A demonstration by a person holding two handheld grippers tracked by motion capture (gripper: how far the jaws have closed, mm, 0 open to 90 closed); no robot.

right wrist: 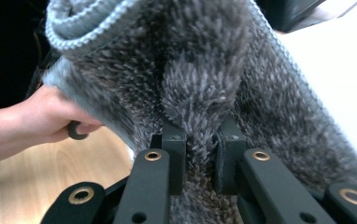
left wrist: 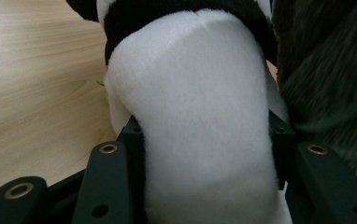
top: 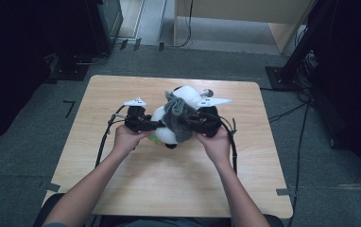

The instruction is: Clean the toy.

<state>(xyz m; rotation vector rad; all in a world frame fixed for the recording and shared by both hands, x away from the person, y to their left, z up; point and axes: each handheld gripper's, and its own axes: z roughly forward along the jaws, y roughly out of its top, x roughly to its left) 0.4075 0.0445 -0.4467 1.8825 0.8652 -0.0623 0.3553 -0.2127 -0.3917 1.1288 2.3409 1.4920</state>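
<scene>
One plush panda (left wrist: 200, 121), one grey cloth (right wrist: 190, 70)

no text, label, brand, number or sign can be read anywhere in these pictures. the black-and-white plush panda toy (top: 169, 124), the shaggy grey cloth (right wrist: 204, 79) and the light wooden table (top: 122, 170) bear no legible marks.
</scene>
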